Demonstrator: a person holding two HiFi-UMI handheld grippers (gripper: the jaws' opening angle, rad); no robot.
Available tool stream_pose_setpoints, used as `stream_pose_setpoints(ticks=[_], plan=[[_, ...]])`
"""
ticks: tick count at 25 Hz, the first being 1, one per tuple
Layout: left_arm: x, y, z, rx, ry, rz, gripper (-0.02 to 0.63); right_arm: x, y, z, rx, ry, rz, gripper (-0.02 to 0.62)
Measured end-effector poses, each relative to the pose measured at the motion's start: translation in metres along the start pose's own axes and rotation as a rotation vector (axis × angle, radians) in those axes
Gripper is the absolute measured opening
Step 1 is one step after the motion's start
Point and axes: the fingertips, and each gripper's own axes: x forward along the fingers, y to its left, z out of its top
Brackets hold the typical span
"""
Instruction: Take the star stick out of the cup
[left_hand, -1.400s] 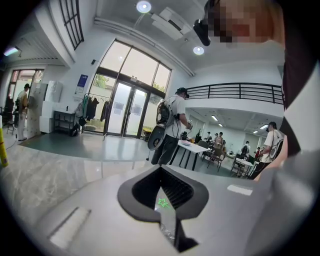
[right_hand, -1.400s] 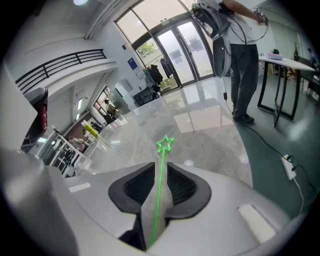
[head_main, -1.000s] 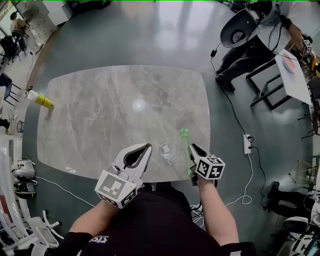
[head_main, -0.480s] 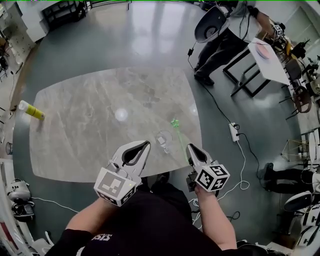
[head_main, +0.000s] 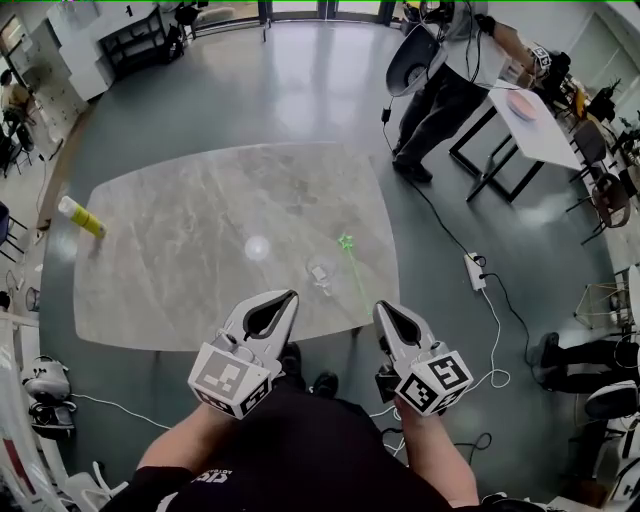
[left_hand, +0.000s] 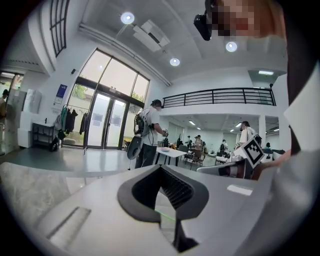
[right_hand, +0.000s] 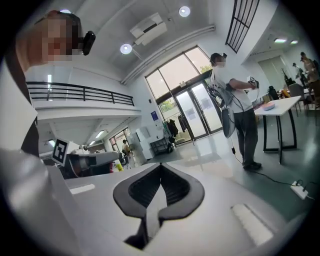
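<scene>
Two tongs up at 6 o'clock of the bench (head_main: 200, 250), off its near edge and above it, one in each hand, each with its marker cube toward the body.

Left tongs (head_main: 289, 296): tips pressed together, nothing clamped. Same reading in the left gripper view, with only a narrow slot behind the joined tips. Thin green streak visible through that slot, too slight to name.

Right tongs (head_main: 381, 306): just closed the last bit, tips meeting, nothing between them. Same in the right gripper view, pads bare.

Clear cup (head_main: 320, 275): on the bench, toward 5 o'clock from the bench's middle and close to the near edge.

Star stick (head_main: 347, 243): out of the cup, just beside it at 3 o'clock, not touching it so far as can be made out. Green star end toward 12 o'clock, thin shaft running toward 6 o'clock in the direction of the right tongs. Appears to lie flat on the bench; held by neither tongs.

Yellow bottle (head_main: 82, 217) lying at 9 o'clock, at the bench's edge, well apart from the cup.

Beyond the bench at 1 o'clock, a person (head_main: 445, 80) standing beside a white table (head_main: 535, 115). On the floor at 3 o'clock of the bench, a power strip (head_main: 475, 272) with its cable.
</scene>
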Motion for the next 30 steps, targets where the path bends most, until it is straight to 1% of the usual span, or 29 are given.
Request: stream_pose_setpoints(ticks=[3,6,14,17,22,30], plan=[[-0.007,-0.024,0.002,-0.012,-0.001,0.006,-0.003,-0.024,0.018,0.013,-0.031,-0.027,0.046,0.014],[-0.013,-0.043,0.011,0.009,-0.025,-0.007,-0.003,-0.038,0.032,0.024,-0.06,-0.061,0.077,0.014],[-0.034,-0.055,0.021,0.04,-0.06,-0.029,-0.003,-0.062,0.054,0.037,-0.139,-0.116,0.063,0.012],[-0.043,-0.051,0.023,0.058,-0.068,-0.028,-0.003,-0.066,0.064,0.039,-0.142,-0.132,0.062,0.012],[-0.052,-0.04,0.025,0.054,-0.071,-0.023,-0.003,-0.061,0.081,0.041,-0.173,-0.136,0.067,0.012],[-0.063,-0.026,0.03,0.057,-0.083,0.0,-0.003,-0.047,0.086,0.031,-0.171,-0.111,0.072,0.012]])
